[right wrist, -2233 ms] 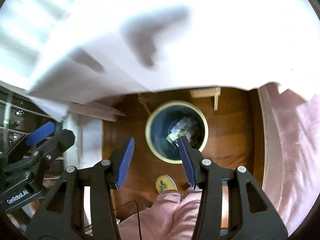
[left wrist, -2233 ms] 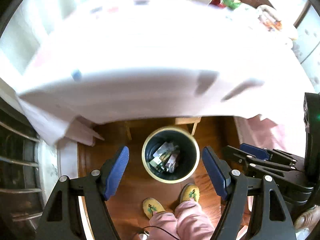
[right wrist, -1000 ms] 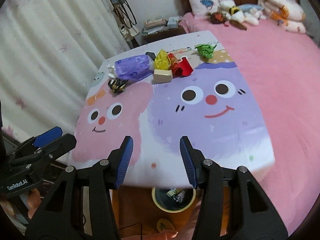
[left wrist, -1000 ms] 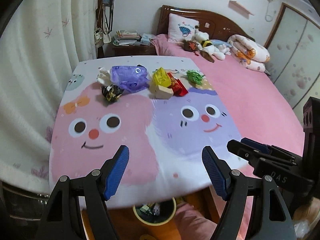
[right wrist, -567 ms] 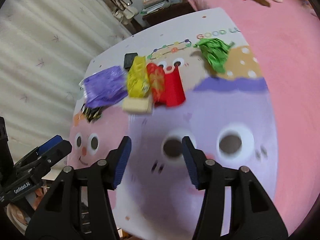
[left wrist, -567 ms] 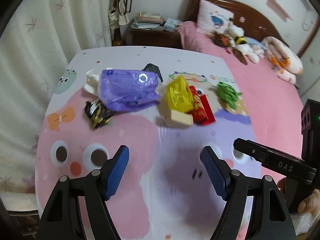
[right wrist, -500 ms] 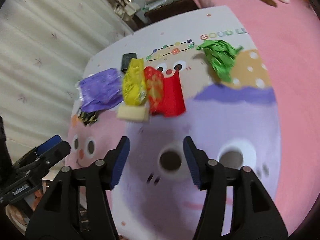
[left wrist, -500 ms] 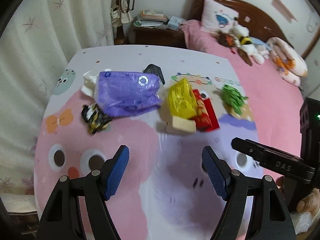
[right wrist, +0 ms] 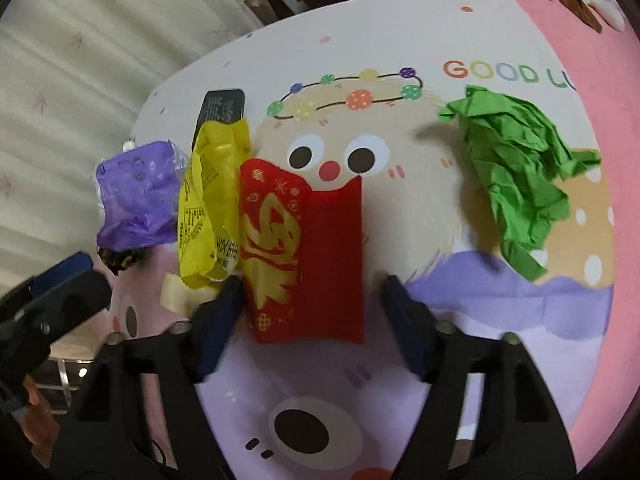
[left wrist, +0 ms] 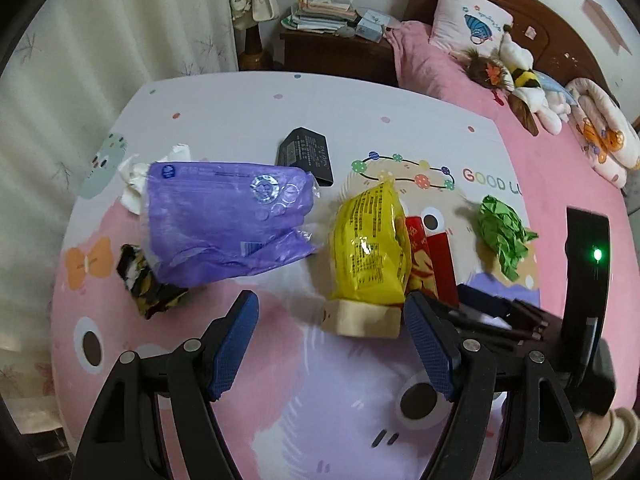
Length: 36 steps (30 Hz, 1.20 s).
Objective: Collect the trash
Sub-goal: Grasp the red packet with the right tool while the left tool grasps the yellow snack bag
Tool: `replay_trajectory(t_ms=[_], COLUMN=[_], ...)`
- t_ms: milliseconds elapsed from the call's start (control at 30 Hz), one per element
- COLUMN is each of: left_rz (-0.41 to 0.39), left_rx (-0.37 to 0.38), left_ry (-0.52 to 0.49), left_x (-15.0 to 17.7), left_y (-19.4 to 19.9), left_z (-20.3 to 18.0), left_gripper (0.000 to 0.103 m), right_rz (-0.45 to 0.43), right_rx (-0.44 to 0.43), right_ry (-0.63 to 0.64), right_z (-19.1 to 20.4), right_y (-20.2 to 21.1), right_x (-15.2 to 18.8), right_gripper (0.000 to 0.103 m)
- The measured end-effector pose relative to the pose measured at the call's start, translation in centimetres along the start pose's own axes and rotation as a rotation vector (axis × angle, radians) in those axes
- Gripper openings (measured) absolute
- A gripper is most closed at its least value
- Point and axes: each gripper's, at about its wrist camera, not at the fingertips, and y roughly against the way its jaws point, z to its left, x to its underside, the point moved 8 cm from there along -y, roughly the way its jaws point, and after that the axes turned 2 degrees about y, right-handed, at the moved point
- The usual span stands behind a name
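Trash lies in a row on the cartoon tablecloth (left wrist: 320,420): a purple bag (left wrist: 224,224), a yellow packet (left wrist: 368,248), a beige block (left wrist: 362,318), a red envelope (left wrist: 430,256), crumpled green paper (left wrist: 502,236), a black-and-yellow wrapper (left wrist: 148,280) and white tissue (left wrist: 134,180). My left gripper (left wrist: 332,332) hangs open just short of the beige block. My right gripper (right wrist: 312,308) is open, its fingers on either side of the near end of the red envelope (right wrist: 304,256). The yellow packet (right wrist: 212,208) touches the envelope's left side, and the green paper (right wrist: 516,172) lies to the right.
A flat black object (left wrist: 306,154) lies behind the purple bag. A curtain (left wrist: 80,60) hangs at the left. A pink bed (left wrist: 560,168) with plush toys (left wrist: 520,80) borders the table's right side, and a dark nightstand (left wrist: 336,48) stands behind.
Both grippers rose from over the bin under the table and moved forward across it toward the trash. The right gripper now straddles the red envelope. Both stayed open.
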Motion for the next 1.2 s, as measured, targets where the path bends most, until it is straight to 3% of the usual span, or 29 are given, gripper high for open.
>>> replay_trajectory(t_ms=[33, 267, 767, 967, 1067, 1200], left_rz=[0.007, 0.057, 0.201, 0.249, 0.232, 0.180], left_rx=[0.007, 0.025, -0.041, -0.056, -0.044, 0.001], left_ry=[0.005, 0.001, -0.014, -0.058, -0.076, -0.065], left_x=[-0.2, -1.0, -1.8, -1.1, -1.1, -1.4], left_y=[-0.4, -3.0, -10.3, -12.3, -12.2, -10.6], left_z=[-0.2, -1.8, -3.2, -4.2, -4.8, -5.2], left_gripper=[0.077, 0.077, 0.072, 0.057, 0.037, 0.027], right_rz=[0.003, -0.004, -0.021, -0.021, -0.024, -0.033], right_rx=[-0.006, -0.077, -0.069, -0.069, -0.065, -0.058], right_ry=[0.006, -0.014, -0.052, -0.057, -0.057, -0.063], right_z=[0.1, -0.3, -1.9, -2.0, -2.1, -2.1], right_y=[-0.1, 0.5, 2.6, 2.7, 2.9, 3.4], right_x=[0.1, -0.1, 1.5, 1.7, 2.1, 2.4], right_gripper=[0.048, 0.016, 0.012, 0.012, 0.012, 0.011])
